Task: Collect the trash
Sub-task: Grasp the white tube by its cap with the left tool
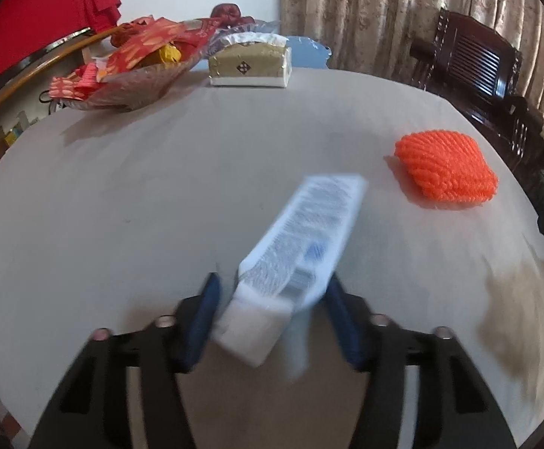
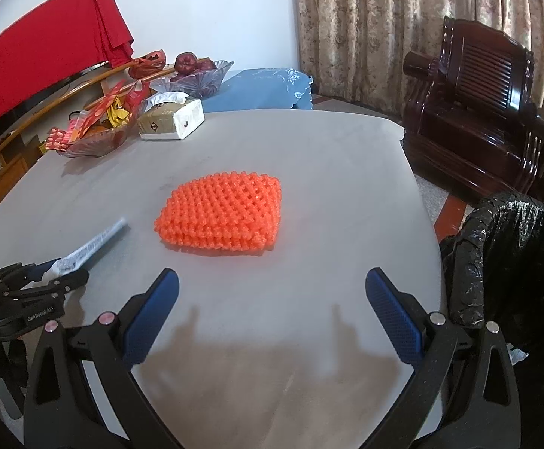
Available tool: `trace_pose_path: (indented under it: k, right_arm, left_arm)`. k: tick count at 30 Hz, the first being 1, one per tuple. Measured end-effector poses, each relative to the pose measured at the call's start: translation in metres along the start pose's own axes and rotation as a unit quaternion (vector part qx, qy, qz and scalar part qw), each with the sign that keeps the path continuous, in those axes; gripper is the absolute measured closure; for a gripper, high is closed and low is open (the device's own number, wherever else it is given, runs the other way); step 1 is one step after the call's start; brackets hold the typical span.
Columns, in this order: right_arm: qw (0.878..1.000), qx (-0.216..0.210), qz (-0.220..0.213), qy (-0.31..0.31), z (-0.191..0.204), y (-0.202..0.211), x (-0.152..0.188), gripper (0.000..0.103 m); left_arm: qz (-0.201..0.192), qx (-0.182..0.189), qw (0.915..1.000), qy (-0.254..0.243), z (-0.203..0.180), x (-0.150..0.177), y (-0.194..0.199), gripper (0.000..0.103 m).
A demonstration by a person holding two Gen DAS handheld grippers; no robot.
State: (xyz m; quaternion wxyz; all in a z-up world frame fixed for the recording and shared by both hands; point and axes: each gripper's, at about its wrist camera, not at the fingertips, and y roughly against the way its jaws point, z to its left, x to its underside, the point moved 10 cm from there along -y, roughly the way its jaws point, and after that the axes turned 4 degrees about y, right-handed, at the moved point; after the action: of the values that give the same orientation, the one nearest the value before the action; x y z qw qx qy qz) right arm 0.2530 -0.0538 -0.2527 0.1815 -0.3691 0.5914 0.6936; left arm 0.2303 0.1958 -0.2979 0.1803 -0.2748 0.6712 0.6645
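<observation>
A long white printed box (image 1: pixel 309 232) lies slanted on the grey table (image 1: pixel 122 194), its near end between the blue pads of my left gripper (image 1: pixel 272 280). Both pads touch it, so that gripper is shut on the box. The right wrist view shows the same box (image 2: pixel 92 243) at the left, in the left gripper (image 2: pixel 62 271). An orange foam net (image 2: pixel 219 220) sits mid-table, also seen from the left wrist as the orange net (image 1: pixel 446 166) at the right. My right gripper (image 2: pixel 272 284) hovers open just short of the net, nothing between its fingers.
A bin lined with a black bag (image 2: pixel 511 254) stands off the table's right edge. At the far left are a glass bowl of red wrappers (image 2: pixel 92 138), a tissue pack (image 2: pixel 170 119) and a fruit bowl (image 2: pixel 197 75). A dark wooden armchair (image 2: pixel 477 123) stands behind.
</observation>
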Motion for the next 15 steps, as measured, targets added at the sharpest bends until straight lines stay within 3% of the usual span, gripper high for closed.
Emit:
trace_pose_path:
  k: [1, 8, 15]
  right_arm:
    - [1.000, -0.001, 0.000, 0.000, 0.000, 0.000, 0.000, 0.006]
    - [1.000, -0.005, -0.009, -0.001, 0.005, 0.000, -0.008, 0.006]
    - [1.000, -0.013, -0.021, -0.004, 0.012, -0.006, -0.023, 0.006]
  left_arm:
    - [-0.004, -0.003, 1.0000, 0.007, 0.002, -0.001, 0.001, 0.069]
    - [-0.017, 0.007, 0.9985, 0.051, 0.008, -0.009, 0.011, 0.070]
    - [-0.033, 0.018, 0.9983, 0.044, -0.006, -0.026, 0.021, 0.070]
